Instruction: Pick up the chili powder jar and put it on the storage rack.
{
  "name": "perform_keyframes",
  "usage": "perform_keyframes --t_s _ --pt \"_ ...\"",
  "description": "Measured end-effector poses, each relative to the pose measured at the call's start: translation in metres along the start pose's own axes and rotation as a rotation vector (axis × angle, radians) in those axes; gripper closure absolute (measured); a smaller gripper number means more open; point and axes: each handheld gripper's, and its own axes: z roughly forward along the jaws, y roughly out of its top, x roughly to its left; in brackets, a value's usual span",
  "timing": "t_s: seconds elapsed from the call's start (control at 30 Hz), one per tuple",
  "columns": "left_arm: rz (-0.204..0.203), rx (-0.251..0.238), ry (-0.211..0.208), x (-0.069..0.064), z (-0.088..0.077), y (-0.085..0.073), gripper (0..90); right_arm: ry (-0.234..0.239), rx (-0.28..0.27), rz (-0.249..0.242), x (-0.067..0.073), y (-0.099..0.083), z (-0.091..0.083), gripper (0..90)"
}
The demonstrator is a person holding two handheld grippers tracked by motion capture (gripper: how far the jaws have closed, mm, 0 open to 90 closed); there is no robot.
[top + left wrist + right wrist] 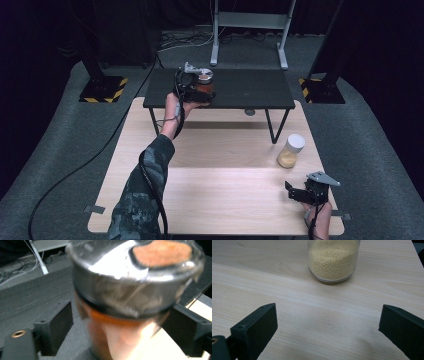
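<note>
The room is dark, with a grey carpet (60,150) on the floor and a grey metal frame (248,30) standing at the back. On the carpet stands a light wooden desk (215,190), and over its far edge stands a low black shelf (250,90) on thin legs.

At the left part of the black shelf, near its front edge, the left gripper (196,89) is around a jar of orange powder (204,86). In the left gripper view this jar (135,290) is very close and blurred. It has a clear body with orange content inside, and a shiny silver lid with a hole on top through which the orange powder shows. The jar is between the two black jaws, but there is a gap on each side, so the jaws stand wide and do not press on it. Whether the jar rests on the shelf I cannot tell for sure.

Farther right, near the right edge of the desk, stands a jar of yellow grains (291,151) with a white lid, upright and well apart from the first jar. In the right gripper view its glass body (333,260) is about half full of small pale grains.

At the near right corner of the desk the right gripper (300,192) hovers, its jaws wide apart with nothing between them, pointing to the yellow jar.
</note>
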Motion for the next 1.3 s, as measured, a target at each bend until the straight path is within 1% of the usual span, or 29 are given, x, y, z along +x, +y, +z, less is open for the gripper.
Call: perform_keyframes --t_s 0.03,0.07,0.13,0.27,0.43,0.53,0.73,0.8,0.83,0.9,1.03,1.1,1.13,1.17,1.23,1.3 --pt "-0.005 0.009 -0.014 0.002 -0.002 0.000 7.1 0.000 0.000 0.000 0.000 0.000 0.000 0.4" --pt "0.002 0.020 -0.016 0.002 -0.005 0.000 5.1 -0.001 0.000 0.001 0.000 0.000 0.000 0.5" --pt "0.024 0.043 -0.008 -0.001 -0.011 -0.001 3.1 -0.001 -0.001 0.001 0.000 0.000 0.000 0.4" --pt "0.061 0.078 -0.012 -0.004 -0.025 -0.008 0.5 -0.004 0.001 -0.004 0.001 0.000 0.000 0.4" --pt "0.084 0.089 -0.019 -0.007 -0.041 -0.025 0.0 -0.007 0.001 -0.003 0.002 0.000 0.000 0.4" --pt "0.096 0.099 -0.023 -0.009 -0.048 -0.037 0.0 -0.008 0.002 -0.003 0.002 0.000 0.000 0.4" --pt "0.129 0.130 -0.012 -0.017 -0.054 -0.064 0.0 -0.010 0.004 -0.003 0.002 0.001 0.000 0.4" --pt "0.141 0.140 -0.011 -0.019 -0.054 -0.073 0.0 -0.011 0.005 -0.003 0.002 0.001 0.000 0.4" --pt "0.140 0.143 -0.003 -0.022 -0.055 -0.079 0.0 -0.011 0.005 -0.004 0.002 0.001 0.001 0.4" --pt "0.142 0.145 -0.012 -0.023 -0.056 -0.090 0.0 -0.012 0.006 -0.004 0.003 0.001 0.000 0.4" --pt "0.161 0.175 -0.018 -0.029 -0.056 -0.112 0.0 -0.016 0.006 -0.001 0.003 0.001 0.001 0.4" --pt "0.150 0.172 -0.022 -0.031 -0.058 -0.127 0.0 -0.020 0.005 -0.002 0.004 0.001 0.000 0.4" --pt "0.145 0.171 -0.032 -0.031 -0.058 -0.135 0.0 -0.020 0.006 -0.002 0.004 0.001 0.000 0.4" --pt "0.142 0.169 -0.038 -0.031 -0.059 -0.146 0.0 -0.020 0.008 -0.002 0.004 0.001 0.001 0.4" --pt "0.143 0.169 -0.029 -0.035 -0.058 -0.163 0.0 -0.020 0.012 -0.008 0.005 0.002 0.001 0.4" --pt "0.128 0.181 -0.037 -0.035 -0.056 -0.177 0.0 -0.020 0.013 -0.011 0.005 0.002 0.001 0.4"
